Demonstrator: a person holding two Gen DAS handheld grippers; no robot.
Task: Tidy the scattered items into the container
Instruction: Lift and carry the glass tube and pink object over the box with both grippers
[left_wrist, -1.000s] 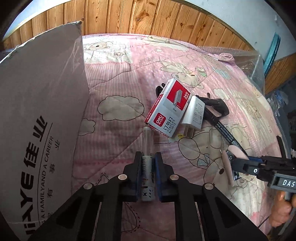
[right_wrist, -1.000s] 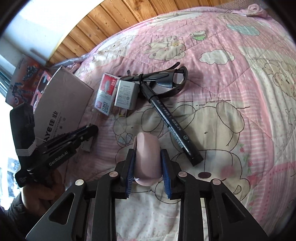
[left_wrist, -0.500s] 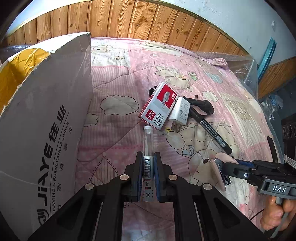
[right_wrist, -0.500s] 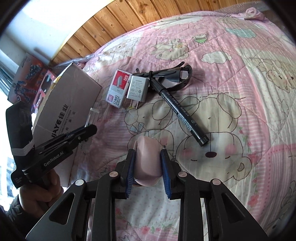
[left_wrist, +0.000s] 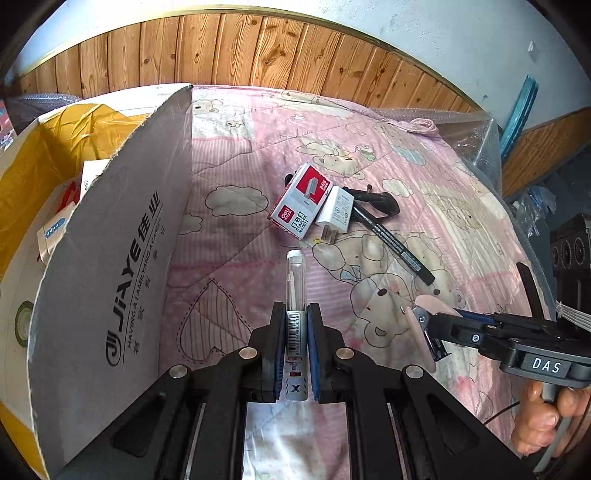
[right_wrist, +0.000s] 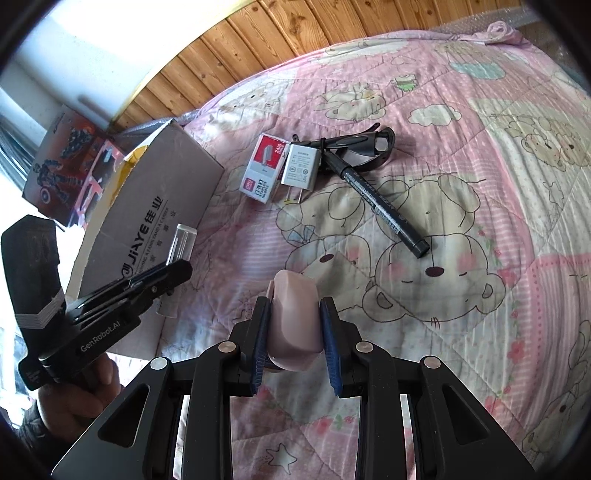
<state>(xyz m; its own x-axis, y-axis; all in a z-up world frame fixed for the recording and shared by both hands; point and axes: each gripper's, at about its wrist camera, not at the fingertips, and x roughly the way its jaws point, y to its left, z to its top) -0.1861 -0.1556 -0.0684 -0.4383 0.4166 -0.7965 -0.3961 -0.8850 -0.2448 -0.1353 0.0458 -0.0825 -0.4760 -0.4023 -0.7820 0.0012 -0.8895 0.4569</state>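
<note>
Since a second ago both grippers have risen and drawn back from the bedspread (left_wrist: 236, 258), and the cardboard box (left_wrist: 110, 266) has swung further into the left view, its yellow-lined interior now exposed. Left gripper (left_wrist: 295, 343): jaws closed on a clear-capped tube (left_wrist: 295, 295), held lengthwise along the fingers, cap forward, just beside the box wall, probably so it can be tipped in end first. Right gripper (right_wrist: 293, 325): jaws clamped on a pale pink case (right_wrist: 293, 317), gripped across its width, hovering clear of the bedspread and well short of the box. Still lying on the bedspread, unchanged in arrangement: a red-and-white staple box (right_wrist: 263, 168), a white charger plug (right_wrist: 300, 168) touching it, a black marker (right_wrist: 376, 201), and dark glasses (right_wrist: 364, 146) partly beneath the marker. A person's hand (left_wrist: 550, 417) holds the right gripper's handle. Both held items appear bound for the box.
</note>
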